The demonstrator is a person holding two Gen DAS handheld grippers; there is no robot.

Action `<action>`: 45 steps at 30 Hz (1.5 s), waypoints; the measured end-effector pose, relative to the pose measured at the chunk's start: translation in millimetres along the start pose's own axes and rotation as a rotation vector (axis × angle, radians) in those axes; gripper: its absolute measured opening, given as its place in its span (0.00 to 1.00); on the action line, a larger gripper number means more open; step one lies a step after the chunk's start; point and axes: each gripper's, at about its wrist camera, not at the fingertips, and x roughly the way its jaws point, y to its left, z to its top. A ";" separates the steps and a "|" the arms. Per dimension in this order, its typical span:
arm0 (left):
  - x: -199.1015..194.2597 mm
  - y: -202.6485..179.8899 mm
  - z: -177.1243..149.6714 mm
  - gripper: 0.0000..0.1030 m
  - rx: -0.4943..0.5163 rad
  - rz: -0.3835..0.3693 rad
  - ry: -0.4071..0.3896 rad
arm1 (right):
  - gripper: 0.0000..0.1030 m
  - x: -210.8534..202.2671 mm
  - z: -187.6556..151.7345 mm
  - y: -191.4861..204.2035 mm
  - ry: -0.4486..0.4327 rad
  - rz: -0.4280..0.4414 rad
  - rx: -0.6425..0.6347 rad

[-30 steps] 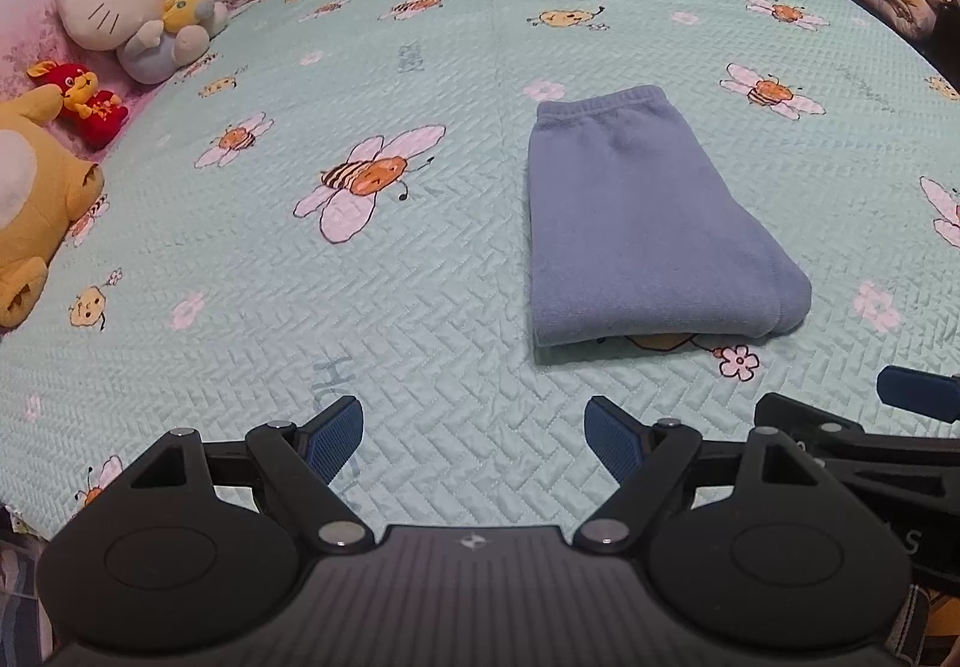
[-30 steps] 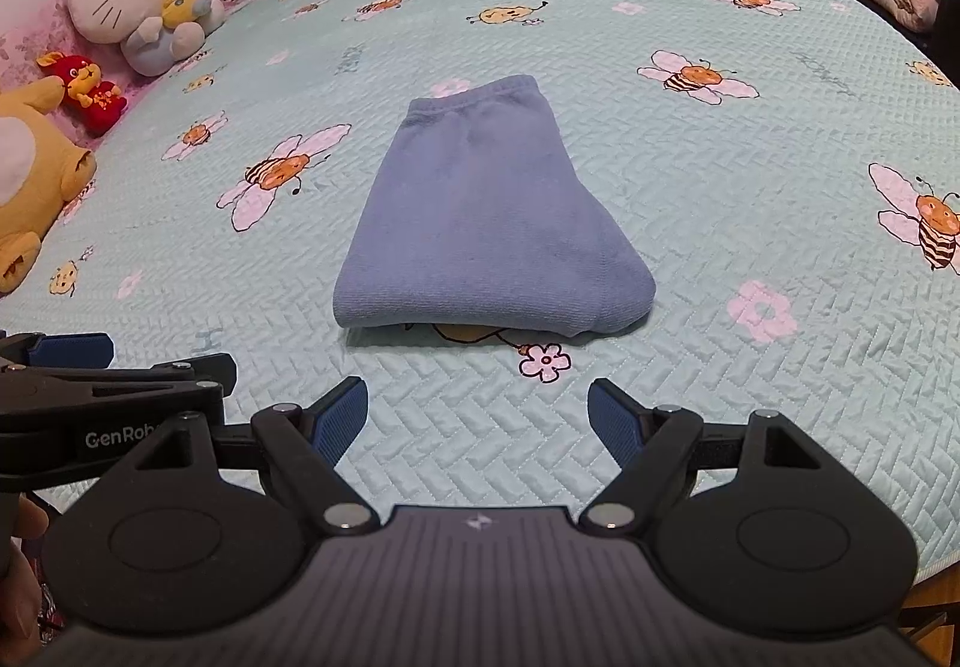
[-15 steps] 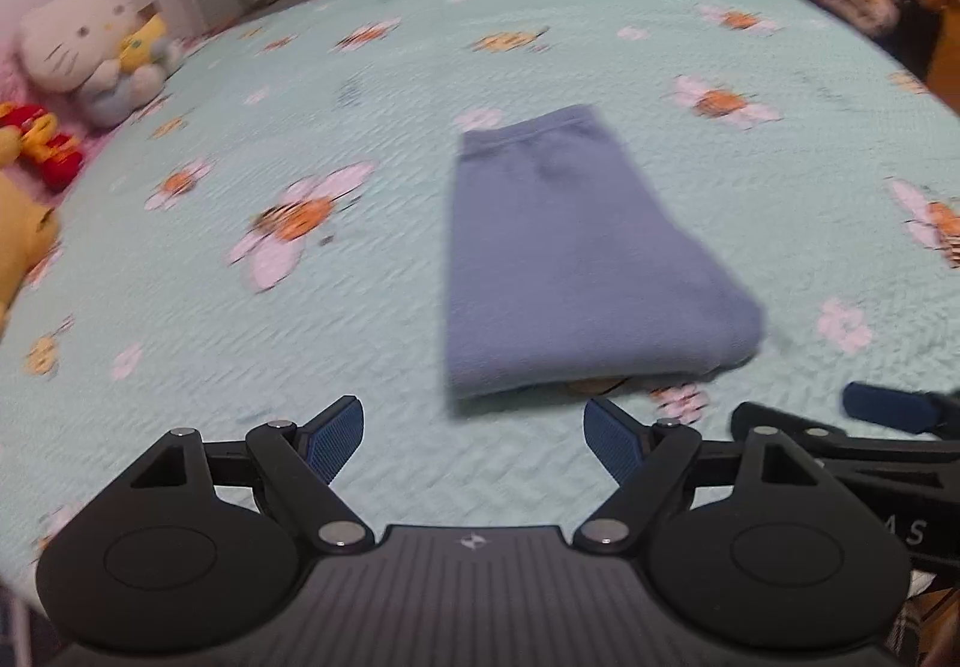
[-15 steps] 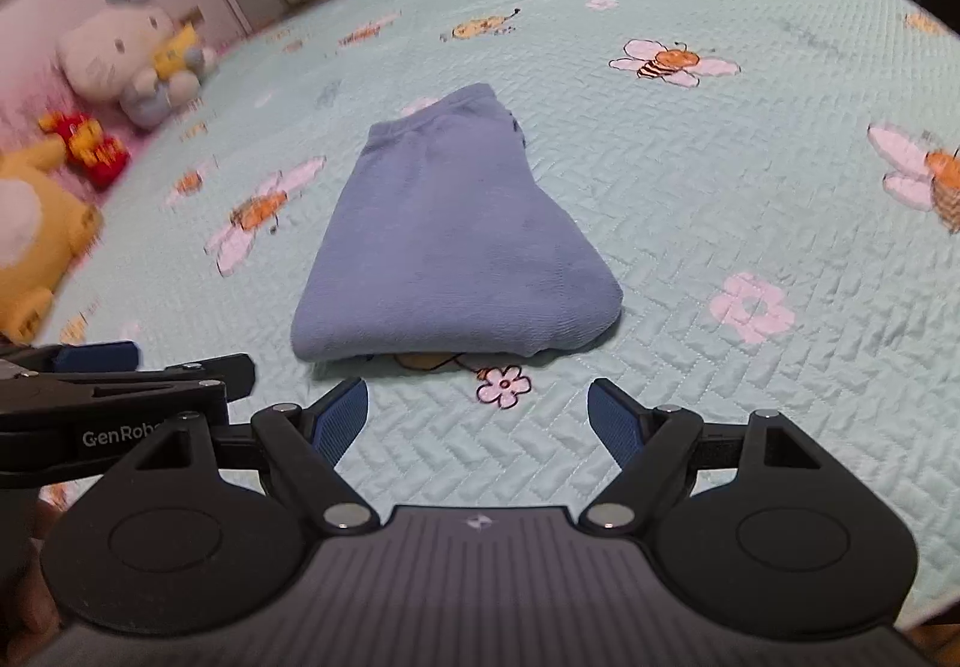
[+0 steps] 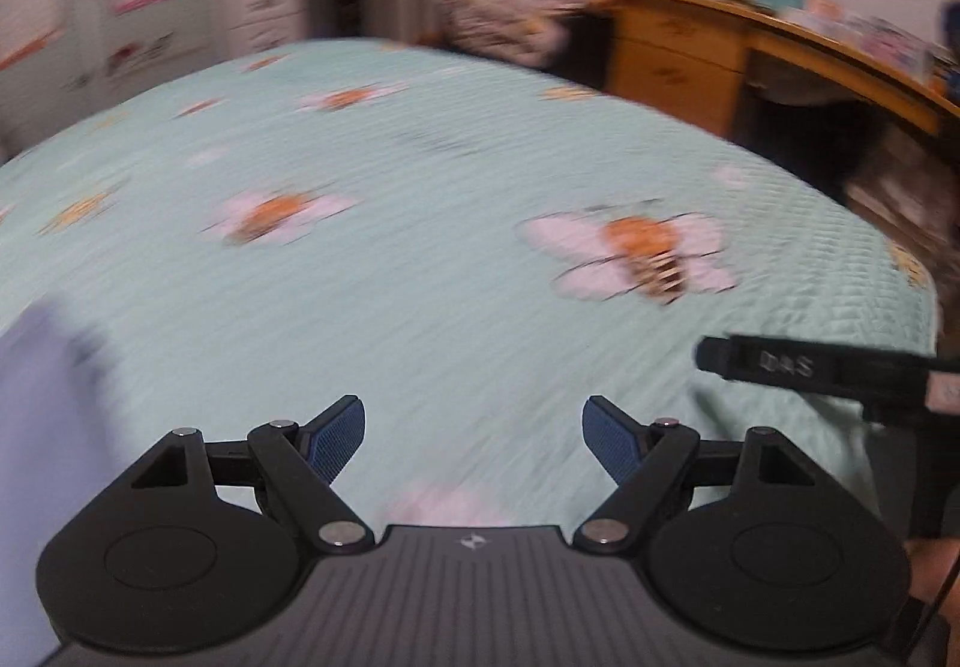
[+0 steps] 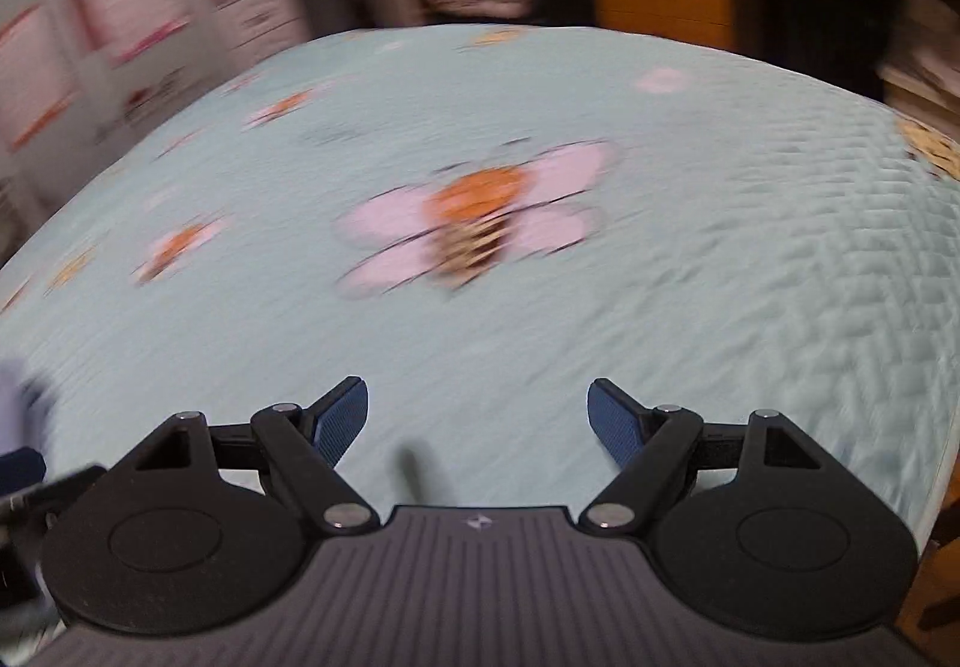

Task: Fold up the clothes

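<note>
The folded blue garment shows only as a blurred patch at the far left of the left wrist view, lying on the bed. A sliver of the same garment sits at the left edge of the right wrist view. My left gripper is open over bare bedspread, nothing between its blue pads. My right gripper is also open and empty, over the bed near a printed bee. The right gripper's body shows at the right of the left wrist view. Both views are motion-blurred.
The mint quilted bedspread with bee prints fills both views. Beyond the bed's far right edge stand a wooden desk and a heap of bedding. White drawers and cupboards line the back left.
Both grippers have swung to the right, away from the folded garment, which slid from the centre to the left edge of both views. The plush toys have left view; the desk has come in.
</note>
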 end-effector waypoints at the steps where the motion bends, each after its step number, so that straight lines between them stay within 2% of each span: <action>1: 16.3 -3.1 5.2 0.80 -0.008 -0.012 -0.010 | 0.78 10.0 6.7 -6.9 -0.023 -0.031 0.014; 5: 53.9 -5.0 10.3 0.80 0.006 -0.010 -0.024 | 0.79 47.8 23.1 -18.1 -0.134 -0.145 0.019; 8: 78.3 -5.1 12.0 0.80 0.022 -0.002 -0.031 | 0.90 72.2 17.4 -11.7 -0.150 -0.195 -0.034; 10: 94.6 -5.1 13.1 0.82 0.033 0.003 -0.036 | 1.00 80.5 16.6 2.2 -0.146 -0.240 -0.093; 12: 111.0 -5.2 14.2 0.91 0.044 0.008 -0.042 | 1.00 88.7 17.2 9.3 -0.129 -0.271 -0.123; 17: 124.5 -5.1 16.9 1.00 0.025 0.052 -0.040 | 1.00 97.2 19.1 12.1 -0.122 -0.291 -0.136; 21: 123.9 -3.1 18.0 1.00 -0.049 0.105 -0.023 | 1.00 97.3 23.0 14.0 -0.103 -0.285 -0.142; 23: 123.5 -2.6 18.5 1.00 -0.085 0.137 -0.016 | 1.00 99.4 27.4 15.2 -0.089 -0.254 -0.167; 25: 122.7 -3.5 18.5 1.00 -0.116 0.183 -0.019 | 1.00 103.0 34.3 18.7 -0.078 -0.203 -0.237; 30: 123.0 -4.0 19.5 1.00 -0.160 0.253 -0.023 | 0.99 114.1 37.1 33.8 -0.129 -0.199 -0.406; 36: 123.4 -4.5 20.8 1.00 -0.212 0.337 -0.028 | 1.00 124.6 53.1 22.0 -0.067 -0.021 -0.381; 40: 123.6 -4.9 21.5 1.00 -0.244 0.388 -0.031 | 1.00 119.0 48.2 19.4 -0.077 -0.018 -0.366; 45: 123.8 -4.9 20.9 1.00 -0.245 0.383 -0.031 | 1.00 115.7 45.1 20.1 -0.084 -0.031 -0.367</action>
